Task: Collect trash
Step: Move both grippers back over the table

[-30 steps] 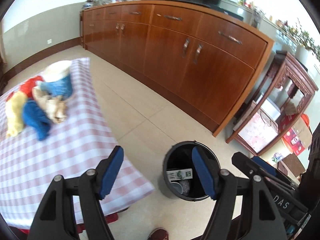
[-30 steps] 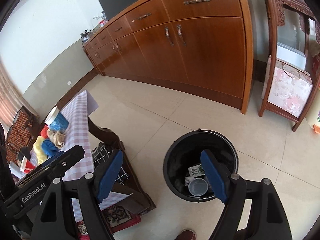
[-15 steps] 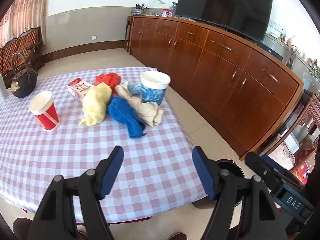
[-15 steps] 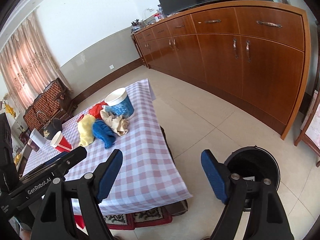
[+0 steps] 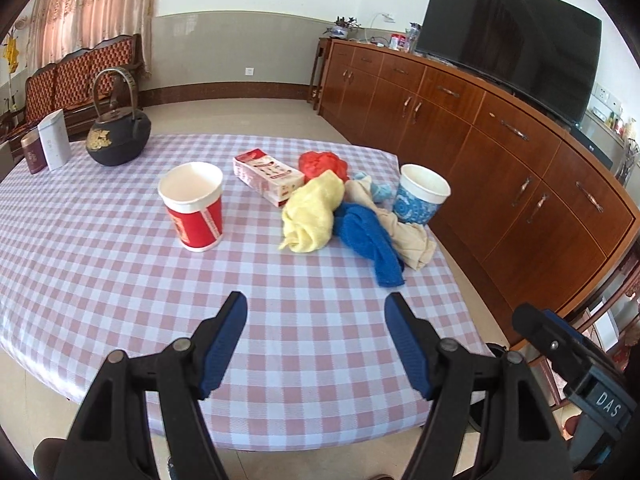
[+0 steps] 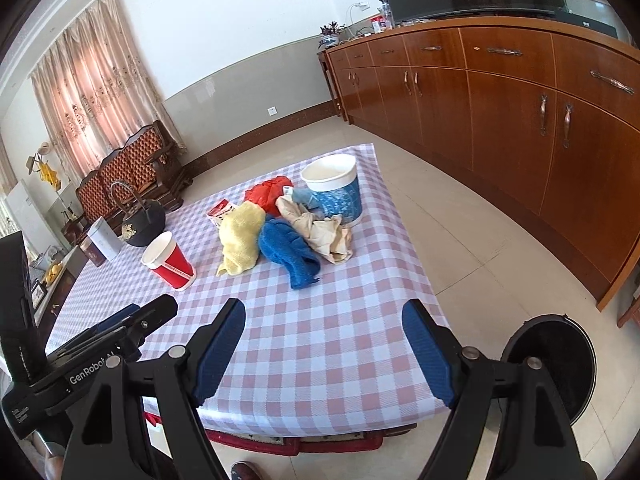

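Note:
On the checked tablecloth [image 5: 120, 280] [image 6: 340, 320] stand a red paper cup [image 5: 194, 205] [image 6: 168, 261] and a blue patterned paper cup [image 5: 421, 194] [image 6: 335, 188]. Between them lie a red-and-white carton [image 5: 268, 176] [image 6: 220, 210], a red crumpled wad [image 5: 323, 164] [image 6: 267, 193], a yellow cloth [image 5: 312, 216] [image 6: 239, 240], a blue cloth [image 5: 370, 240] [image 6: 288, 252] and a beige crumpled cloth [image 5: 412, 240] [image 6: 324, 232]. My left gripper [image 5: 316, 306] is open and empty over the near table edge. My right gripper [image 6: 324, 312] hangs open and empty too. A black trash bin [image 6: 560, 364] stands on the floor at the right.
A black iron teapot [image 5: 118, 136] [image 6: 142, 220], a white tin [image 5: 54, 146] and a dark tin [image 5: 33, 154] sit at the table's far left. A long wooden sideboard [image 5: 500, 152] [image 6: 520, 100] with a television [image 5: 508, 40] lines the right side. A wooden bench [image 5: 80, 76] stands behind.
Both grippers have swung left from the trash bin on the floor to the table, and the trash pile and cups have come into full view. The jaws stayed open and empty.

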`<state>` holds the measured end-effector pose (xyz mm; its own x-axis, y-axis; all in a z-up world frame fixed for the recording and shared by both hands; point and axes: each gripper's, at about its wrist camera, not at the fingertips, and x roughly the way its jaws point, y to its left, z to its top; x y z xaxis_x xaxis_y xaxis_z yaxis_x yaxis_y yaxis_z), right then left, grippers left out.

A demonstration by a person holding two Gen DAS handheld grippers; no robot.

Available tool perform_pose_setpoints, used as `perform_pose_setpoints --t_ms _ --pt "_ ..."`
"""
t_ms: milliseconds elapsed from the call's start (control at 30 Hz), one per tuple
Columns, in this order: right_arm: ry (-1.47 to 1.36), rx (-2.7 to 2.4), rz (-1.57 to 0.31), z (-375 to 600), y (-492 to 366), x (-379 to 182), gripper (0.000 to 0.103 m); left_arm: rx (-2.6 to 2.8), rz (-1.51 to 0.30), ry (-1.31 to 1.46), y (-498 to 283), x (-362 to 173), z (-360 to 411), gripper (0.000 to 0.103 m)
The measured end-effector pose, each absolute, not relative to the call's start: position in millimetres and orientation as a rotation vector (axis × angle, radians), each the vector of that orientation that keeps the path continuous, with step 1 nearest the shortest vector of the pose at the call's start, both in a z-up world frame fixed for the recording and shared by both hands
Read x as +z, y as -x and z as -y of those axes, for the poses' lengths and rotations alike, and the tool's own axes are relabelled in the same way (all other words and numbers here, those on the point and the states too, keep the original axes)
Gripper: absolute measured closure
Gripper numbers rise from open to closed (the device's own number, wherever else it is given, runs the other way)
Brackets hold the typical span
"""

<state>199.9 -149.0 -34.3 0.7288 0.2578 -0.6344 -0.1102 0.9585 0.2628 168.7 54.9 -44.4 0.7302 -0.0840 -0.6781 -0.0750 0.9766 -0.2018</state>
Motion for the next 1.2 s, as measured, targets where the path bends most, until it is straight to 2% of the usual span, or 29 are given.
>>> perform_pose_setpoints --t_ms 467,1200 --pt "-0.16 0.312 -0.749 83 -227 -40 0.021 0.107 -0.754 0.258 -182 -58 -113 0.03" --pt "-0.129 0.352 -0.791 36 -292 -65 0.021 0.141 -0.805 0.262 -243 -89 -142 0.03"
